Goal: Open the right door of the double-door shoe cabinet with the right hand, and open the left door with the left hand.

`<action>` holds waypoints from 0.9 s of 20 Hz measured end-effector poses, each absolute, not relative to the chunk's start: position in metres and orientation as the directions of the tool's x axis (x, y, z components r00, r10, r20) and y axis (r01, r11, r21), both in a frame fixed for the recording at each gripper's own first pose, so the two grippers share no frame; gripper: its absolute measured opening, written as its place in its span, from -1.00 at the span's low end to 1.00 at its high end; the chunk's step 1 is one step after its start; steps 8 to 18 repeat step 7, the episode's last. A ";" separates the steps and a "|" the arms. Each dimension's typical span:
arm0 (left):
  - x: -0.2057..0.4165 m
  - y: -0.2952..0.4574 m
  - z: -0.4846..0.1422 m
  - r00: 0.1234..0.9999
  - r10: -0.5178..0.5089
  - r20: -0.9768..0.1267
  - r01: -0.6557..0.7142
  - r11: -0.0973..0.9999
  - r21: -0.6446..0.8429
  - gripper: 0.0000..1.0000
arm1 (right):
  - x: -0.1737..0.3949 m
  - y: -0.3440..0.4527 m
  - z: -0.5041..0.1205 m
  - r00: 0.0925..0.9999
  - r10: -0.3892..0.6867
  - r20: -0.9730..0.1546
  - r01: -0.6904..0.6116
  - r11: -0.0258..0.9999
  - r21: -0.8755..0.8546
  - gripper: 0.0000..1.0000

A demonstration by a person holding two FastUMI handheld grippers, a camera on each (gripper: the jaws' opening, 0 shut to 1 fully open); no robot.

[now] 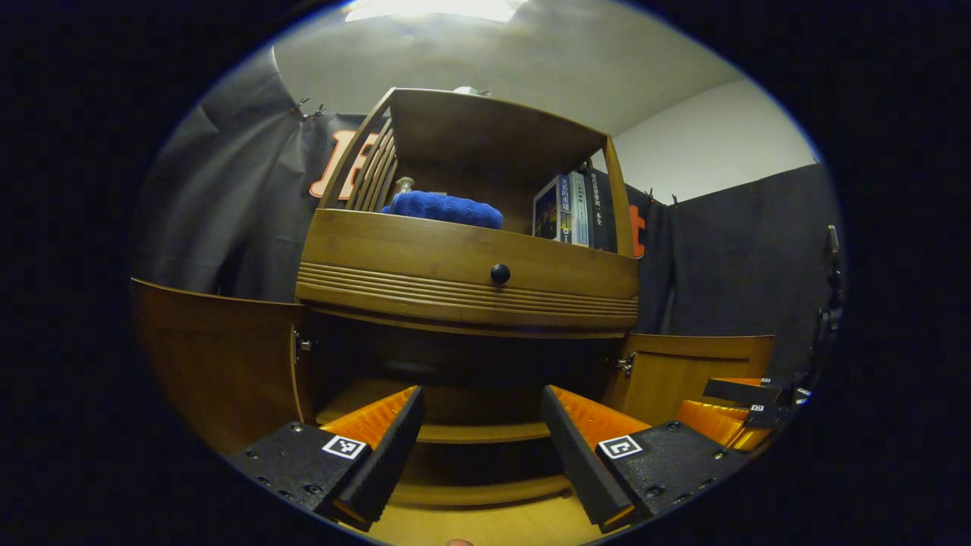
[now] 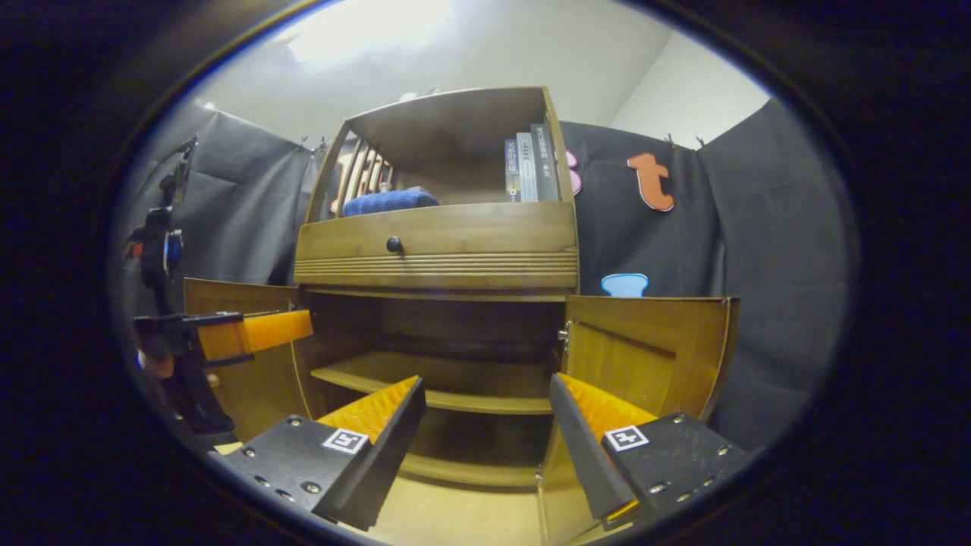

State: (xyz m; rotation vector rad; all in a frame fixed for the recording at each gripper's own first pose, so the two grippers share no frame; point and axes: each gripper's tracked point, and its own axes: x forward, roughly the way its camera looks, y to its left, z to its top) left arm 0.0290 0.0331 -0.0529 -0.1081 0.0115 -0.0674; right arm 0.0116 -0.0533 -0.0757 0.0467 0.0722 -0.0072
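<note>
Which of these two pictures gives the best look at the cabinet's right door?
The right gripper view: the right door stands swung open, its whole inner face and hinge visible. The left gripper view shows the same door smaller, partly behind a hand-held gripper.

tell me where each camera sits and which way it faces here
Left gripper view: rides the left tongs, low, facing the open shoe cabinet; own fingers spread, right tongs at right edge.
Right gripper view: rides the right tongs, facing the cabinet from further right; own fingers spread, left tongs with a hand at left.
Shared: cabinet, blue towel, books, left door, right door.
</note>
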 end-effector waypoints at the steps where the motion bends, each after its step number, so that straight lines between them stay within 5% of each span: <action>1: 0.030 0.030 -0.056 0.997 -0.083 -0.010 0.081 0.990 -0.119 0.91 | 0.011 -0.052 -0.074 0.998 -0.009 -0.069 0.013 0.999 0.052 0.94; 18: 0.045 0.016 -0.045 0.988 -0.151 0.040 0.154 0.980 -0.125 0.91 | -0.011 -0.057 -0.066 0.997 -0.054 -0.046 0.058 0.995 0.076 0.96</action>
